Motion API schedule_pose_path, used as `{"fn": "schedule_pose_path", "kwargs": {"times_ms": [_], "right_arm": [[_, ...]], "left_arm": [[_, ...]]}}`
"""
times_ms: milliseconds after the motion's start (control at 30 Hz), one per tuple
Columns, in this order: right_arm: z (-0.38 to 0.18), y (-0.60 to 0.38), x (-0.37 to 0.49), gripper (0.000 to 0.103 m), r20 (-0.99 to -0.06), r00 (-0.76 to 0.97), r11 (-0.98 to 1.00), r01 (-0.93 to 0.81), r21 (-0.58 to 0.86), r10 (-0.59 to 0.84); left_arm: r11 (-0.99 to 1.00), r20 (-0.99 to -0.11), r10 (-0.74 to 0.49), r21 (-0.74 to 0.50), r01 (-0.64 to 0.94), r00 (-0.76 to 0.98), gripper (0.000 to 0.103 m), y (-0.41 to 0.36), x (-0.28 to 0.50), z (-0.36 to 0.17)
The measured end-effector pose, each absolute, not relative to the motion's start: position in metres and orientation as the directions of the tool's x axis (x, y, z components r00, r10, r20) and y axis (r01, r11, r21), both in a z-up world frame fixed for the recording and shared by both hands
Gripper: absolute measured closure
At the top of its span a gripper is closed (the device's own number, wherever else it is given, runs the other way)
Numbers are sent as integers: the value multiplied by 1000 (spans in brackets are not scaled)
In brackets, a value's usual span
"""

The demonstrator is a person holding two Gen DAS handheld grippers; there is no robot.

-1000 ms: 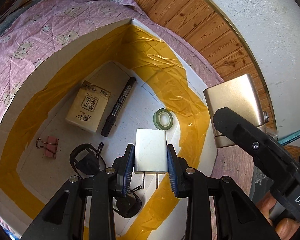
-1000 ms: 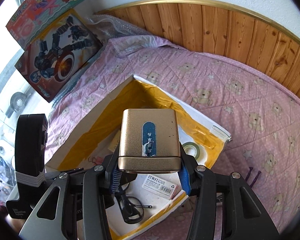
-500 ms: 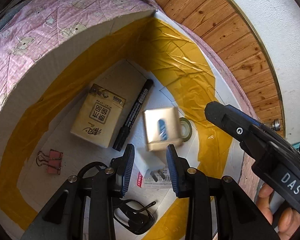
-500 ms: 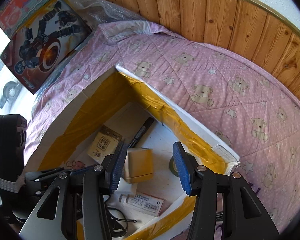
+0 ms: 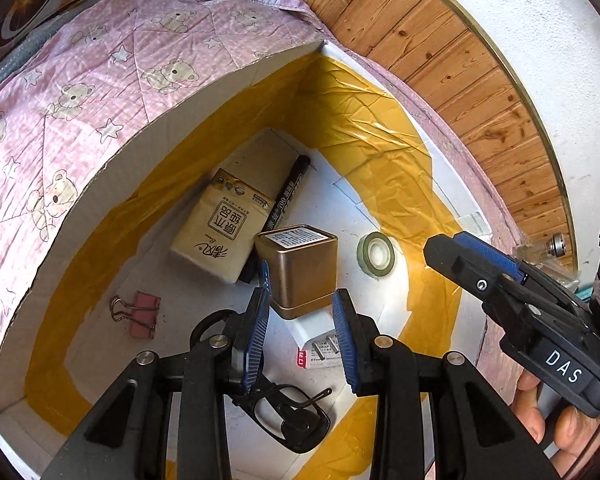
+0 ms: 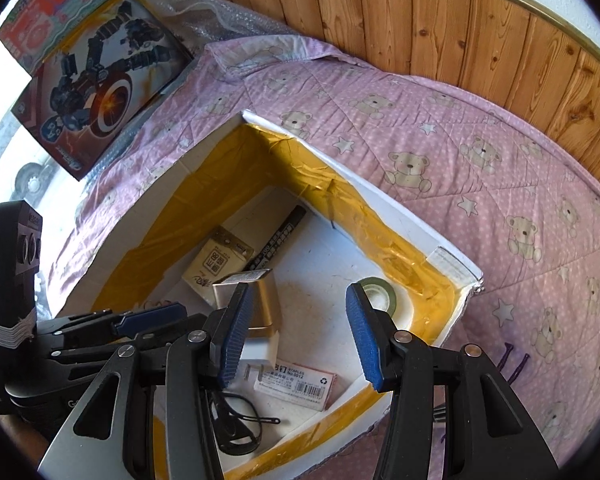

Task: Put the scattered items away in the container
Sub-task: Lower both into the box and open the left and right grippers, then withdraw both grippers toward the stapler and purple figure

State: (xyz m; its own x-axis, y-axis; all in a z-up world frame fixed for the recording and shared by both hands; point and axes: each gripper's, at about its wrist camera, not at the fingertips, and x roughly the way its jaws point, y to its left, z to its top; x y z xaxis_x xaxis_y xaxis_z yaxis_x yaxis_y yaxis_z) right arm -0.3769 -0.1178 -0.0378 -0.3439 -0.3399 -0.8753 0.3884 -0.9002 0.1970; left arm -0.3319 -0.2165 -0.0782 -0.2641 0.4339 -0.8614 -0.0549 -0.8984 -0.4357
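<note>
**Both grippers hanging open over the filled box**

The left gripper (image 5: 302,336) is hovering over the near part of the box (image 5: 204,92), its jaws standing apart and gripping nothing. The right gripper (image 6: 296,336) is hanging beside it, jaws spread wide and likewise empty; in the left view a hand (image 5: 556,420) is showing under its handle at the far right.

Nearest in the box, black glasses (image 5: 296,412) are lying on the white floor. Just beyond them a white charger (image 5: 320,330) is resting with its prongs pointing near, next to a staples packet (image 6: 300,384). A gold tin (image 5: 300,268) is sitting on the charger's far end, tilted, its labelled face turned up. To the left, a pink binder clip (image 5: 138,314) is lying alone, apart from the rest.

Farther in, a tissue pack (image 5: 220,232) is lying flat, touching the tin's left side, and a black marker (image 5: 288,196) is running along the pack's right edge toward the far corner. A green tape roll (image 5: 376,256) is lying flat to the right, near the yellow-taped wall.

The box is sitting on a pink bear-print quilt (image 6: 440,136). Beyond it, wood panelling (image 6: 420,28) is lining the wall, and toy boxes (image 6: 100,76) are leaning at the far left.
</note>
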Motion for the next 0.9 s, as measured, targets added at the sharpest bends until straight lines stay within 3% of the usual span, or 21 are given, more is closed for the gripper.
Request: {"fn": "schedule_pose_path", "kwargs": {"times_ms": [400, 900], "right_arm": [[-26, -112, -339, 51, -869, -335, -881, 426, 205, -364], [-9, -71, -282, 51, -788, -397, -870, 356, 341, -472]], "left_arm": [[-939, -877, 341, -298, -173, -339, 68, -196, -291, -50], [-936, -851, 324, -225, -272, -413, 68, -170, -239, -18]]}}
